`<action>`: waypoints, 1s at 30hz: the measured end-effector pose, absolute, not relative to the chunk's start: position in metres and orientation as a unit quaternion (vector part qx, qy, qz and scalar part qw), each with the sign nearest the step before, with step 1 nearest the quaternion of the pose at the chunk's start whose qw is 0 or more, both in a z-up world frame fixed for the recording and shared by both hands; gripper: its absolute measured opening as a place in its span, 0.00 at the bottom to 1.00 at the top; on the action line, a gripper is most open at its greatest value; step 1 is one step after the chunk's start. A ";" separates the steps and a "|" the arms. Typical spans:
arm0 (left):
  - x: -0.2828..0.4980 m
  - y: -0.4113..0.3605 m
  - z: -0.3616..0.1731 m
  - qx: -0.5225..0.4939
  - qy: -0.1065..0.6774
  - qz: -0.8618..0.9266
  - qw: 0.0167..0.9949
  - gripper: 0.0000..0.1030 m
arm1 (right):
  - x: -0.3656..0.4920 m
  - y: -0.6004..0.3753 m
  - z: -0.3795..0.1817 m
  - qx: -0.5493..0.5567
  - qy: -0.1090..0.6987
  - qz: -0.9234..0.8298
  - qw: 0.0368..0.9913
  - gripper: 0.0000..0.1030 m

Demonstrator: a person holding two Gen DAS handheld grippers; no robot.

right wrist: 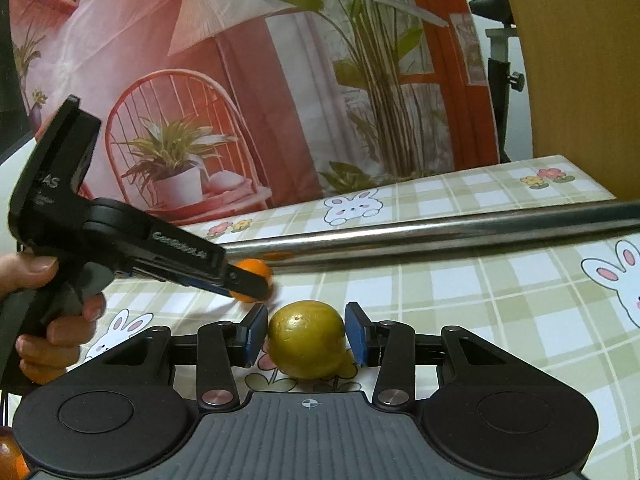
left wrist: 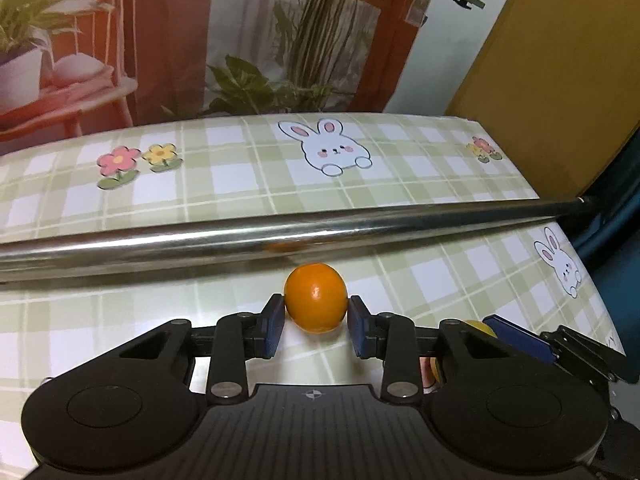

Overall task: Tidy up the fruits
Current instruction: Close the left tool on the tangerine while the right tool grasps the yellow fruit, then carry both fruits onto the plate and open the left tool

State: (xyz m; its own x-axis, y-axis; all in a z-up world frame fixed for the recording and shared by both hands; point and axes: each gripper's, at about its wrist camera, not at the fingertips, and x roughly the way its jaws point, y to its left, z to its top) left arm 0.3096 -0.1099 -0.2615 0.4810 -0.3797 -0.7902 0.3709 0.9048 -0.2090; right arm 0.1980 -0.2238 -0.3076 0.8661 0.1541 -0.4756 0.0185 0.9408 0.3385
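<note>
In the left wrist view my left gripper is shut on a small orange, its blue pads pressed to both sides, just in front of a shiny metal bar. In the right wrist view my right gripper is shut on a yellow-green lemon that rests on the checked tablecloth. The left gripper with the orange shows there too, up and left of the lemon. The right gripper's blue finger and a bit of the lemon show at lower right of the left wrist view.
The metal bar runs across the table beyond both fruits. Another orange fruit peeks in at the bottom left corner of the right wrist view. A printed backdrop hangs behind the table. The table edge drops off at right.
</note>
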 end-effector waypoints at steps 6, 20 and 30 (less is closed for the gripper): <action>0.293 -0.094 -0.241 -0.007 0.441 -0.224 0.869 0.35 | 0.201 -0.223 -0.308 0.171 0.265 0.038 0.948 0.41; 0.214 -0.054 -0.205 -0.026 0.406 -0.220 0.886 0.35 | 0.205 -0.204 -0.312 0.120 0.284 0.044 0.950 0.40; 0.149 -0.014 -0.185 -0.054 0.384 -0.194 0.901 0.35 | 0.201 -0.212 -0.313 0.137 0.269 0.030 0.953 0.40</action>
